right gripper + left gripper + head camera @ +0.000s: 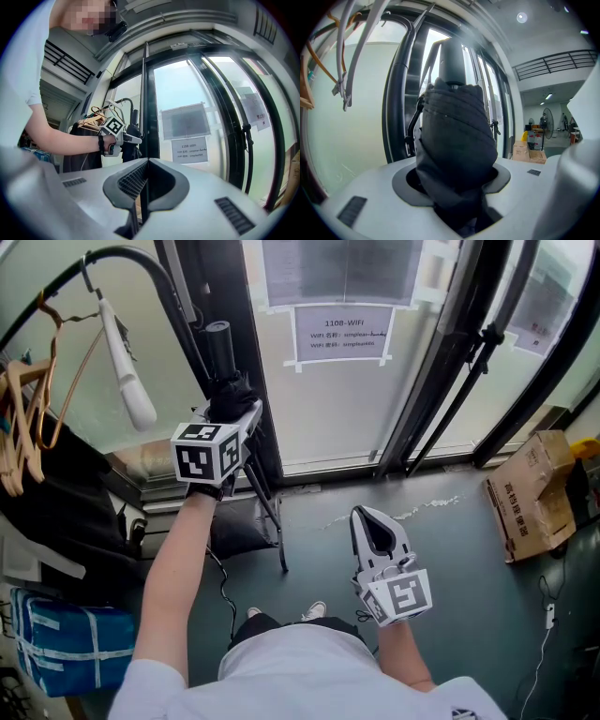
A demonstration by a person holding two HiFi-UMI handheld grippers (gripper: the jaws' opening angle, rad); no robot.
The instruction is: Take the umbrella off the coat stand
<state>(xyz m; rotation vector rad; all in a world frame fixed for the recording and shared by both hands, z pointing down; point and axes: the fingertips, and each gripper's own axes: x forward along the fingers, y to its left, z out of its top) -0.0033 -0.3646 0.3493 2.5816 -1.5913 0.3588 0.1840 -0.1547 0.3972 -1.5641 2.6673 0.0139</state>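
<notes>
Clamping the folded umbrella point(228, 390), the left gripper point(242, 423) faces glass doors point(337, 409); right gripper point(367, 519) closed above grey floor point(441, 563)

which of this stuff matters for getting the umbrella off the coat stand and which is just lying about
For the job: folded black umbrella, clamped in the left gripper; coat stand; right gripper, shut and empty.

Just lying about: wooden hangers, cardboard box, blue bag, wifi notice on the glass.
</notes>
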